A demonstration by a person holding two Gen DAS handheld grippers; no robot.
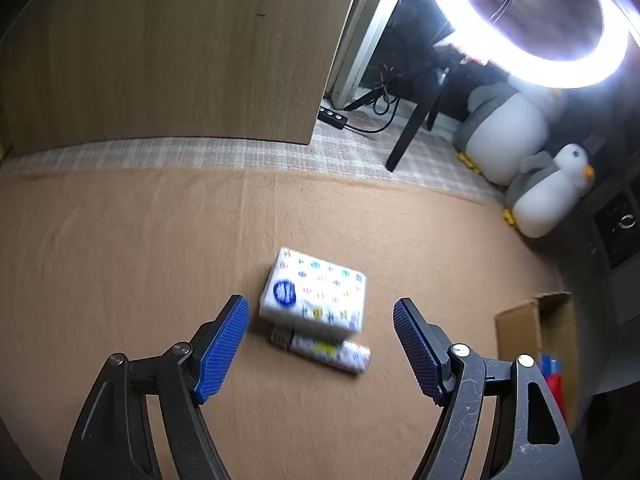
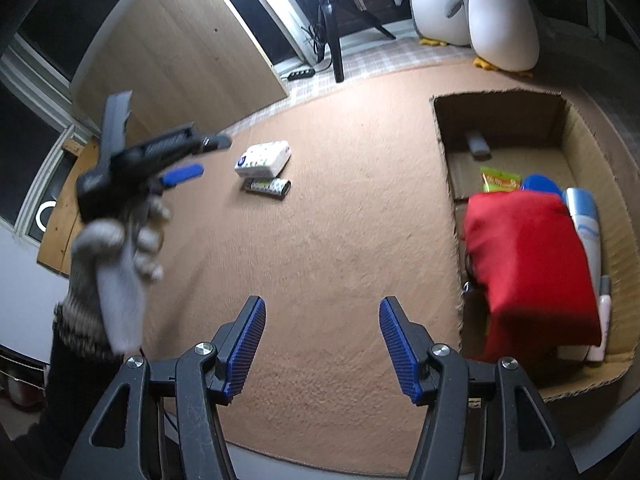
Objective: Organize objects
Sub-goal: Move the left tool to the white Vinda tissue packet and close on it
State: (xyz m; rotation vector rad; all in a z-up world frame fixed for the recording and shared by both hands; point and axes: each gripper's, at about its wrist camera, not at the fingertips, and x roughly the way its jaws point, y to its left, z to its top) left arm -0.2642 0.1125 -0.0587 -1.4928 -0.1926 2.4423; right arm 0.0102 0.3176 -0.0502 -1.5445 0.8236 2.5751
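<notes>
A white patterned tissue pack lies on the tan mat, with a small patterned tube just in front of it. My left gripper is open and empty, its blue pads on either side of the two, slightly above them. The right wrist view shows the same pack and tube far off, with the left gripper in a gloved hand to their left. My right gripper is open and empty above bare mat. A cardboard box at the right holds a red bag and bottles.
A wooden panel stands behind the mat. A lit ring light on a tripod and two penguin plush toys stand at the back right. The box is at the left gripper's right.
</notes>
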